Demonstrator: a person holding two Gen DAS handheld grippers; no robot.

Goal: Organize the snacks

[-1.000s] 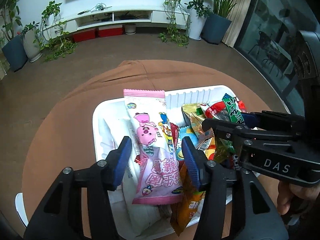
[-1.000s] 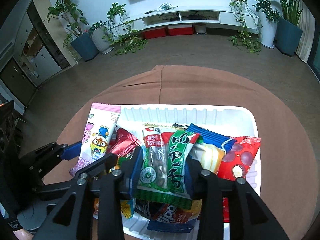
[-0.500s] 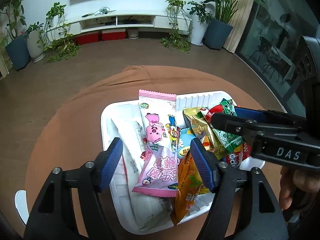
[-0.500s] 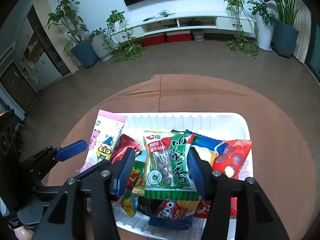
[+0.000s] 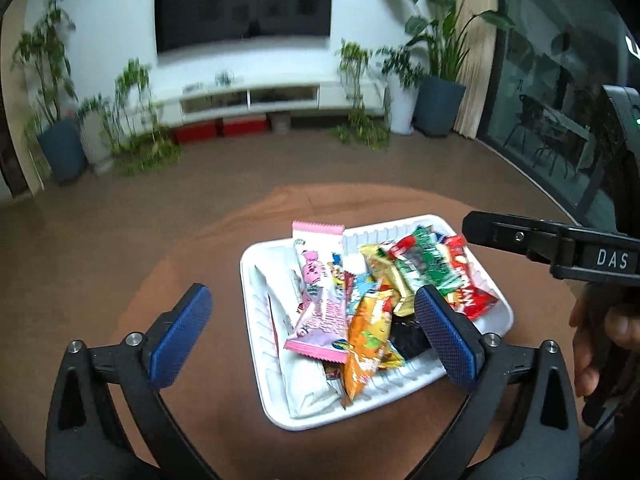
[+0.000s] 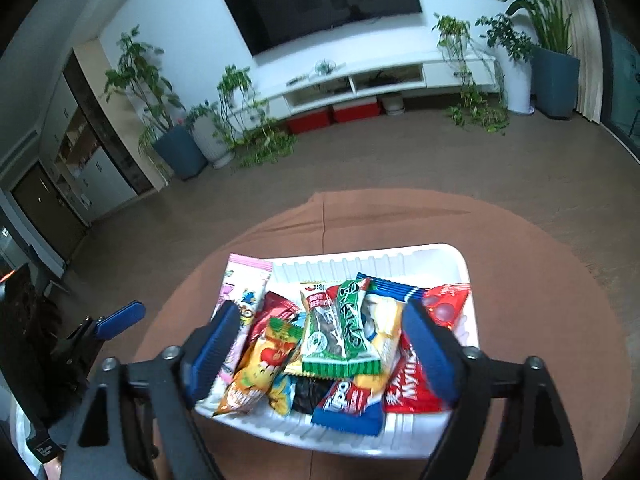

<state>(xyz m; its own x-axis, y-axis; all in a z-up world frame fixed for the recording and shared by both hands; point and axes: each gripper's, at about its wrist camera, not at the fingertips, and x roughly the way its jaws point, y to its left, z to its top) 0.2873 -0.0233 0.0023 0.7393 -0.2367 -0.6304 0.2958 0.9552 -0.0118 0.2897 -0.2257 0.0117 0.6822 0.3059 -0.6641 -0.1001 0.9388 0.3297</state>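
Note:
A white tray point(image 5: 256, 264) on the round brown table point(image 5: 192, 264) holds several snack packets, among them a pink packet point(image 5: 320, 292), an orange one point(image 5: 366, 340) and a green one point(image 5: 430, 264). The tray point(image 6: 400, 260) also shows in the right wrist view, with the green packet point(image 6: 348, 340) on top of the pile and the pink packet point(image 6: 244, 292) at its left. My left gripper point(image 5: 316, 336) is open and empty, above the tray's near side. My right gripper point(image 6: 324, 352) is open and empty, above the pile.
The brown table point(image 6: 540, 280) has bare cloth all round the tray. My right gripper's arm point(image 5: 552, 244) reaches in at the tray's right side in the left wrist view. A TV stand point(image 5: 280, 96) and potted plants point(image 6: 176, 136) stand far behind.
Both grippers have opened wide and pulled up and back from the tray. The pink packet and the green packet now lie in the tray, free of the jaws.

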